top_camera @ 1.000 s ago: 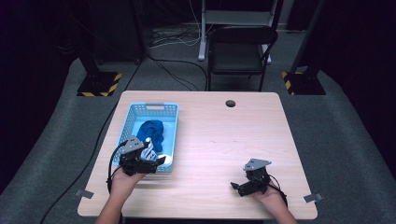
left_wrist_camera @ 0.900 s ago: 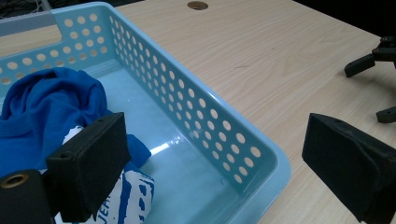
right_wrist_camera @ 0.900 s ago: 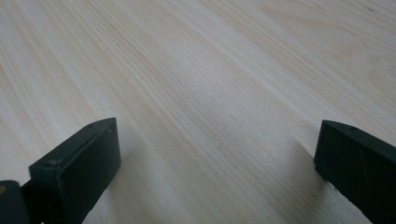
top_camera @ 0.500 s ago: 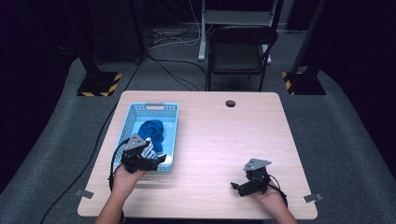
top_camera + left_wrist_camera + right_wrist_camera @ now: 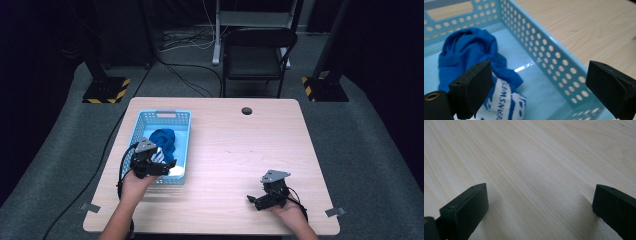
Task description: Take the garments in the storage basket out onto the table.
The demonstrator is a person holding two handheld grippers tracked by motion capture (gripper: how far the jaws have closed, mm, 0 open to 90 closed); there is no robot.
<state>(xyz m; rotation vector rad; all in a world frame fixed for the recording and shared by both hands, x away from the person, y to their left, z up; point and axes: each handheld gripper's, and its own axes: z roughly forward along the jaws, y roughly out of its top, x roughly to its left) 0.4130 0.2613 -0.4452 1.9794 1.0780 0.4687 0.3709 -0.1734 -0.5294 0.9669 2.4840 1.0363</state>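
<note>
While the left gripper (image 5: 539, 87) is held wide open over the blue basket (image 5: 145, 125), the blue shirt (image 5: 471, 55) lies inside it, ungrasped. Beside the basket, the right gripper (image 5: 539, 212) rests open. The basket wall could be caught instead.

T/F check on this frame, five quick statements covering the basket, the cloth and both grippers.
1. The light blue perforated plastic basket sits on the left part of the pale wooden table. True.
2. The crumpled blue cloth with white print lies on the bare tabletop. False: it lies inside the basket.
3. The left gripper is clamped on the cloth. False: its jaws stand wide apart over the basket's near end, with nothing pressed between them.
4. The right gripper is open over bare wood. True.
5. The right gripper is reaching into the basket. False: it is near the table's front right, well apart from the basket.
</note>
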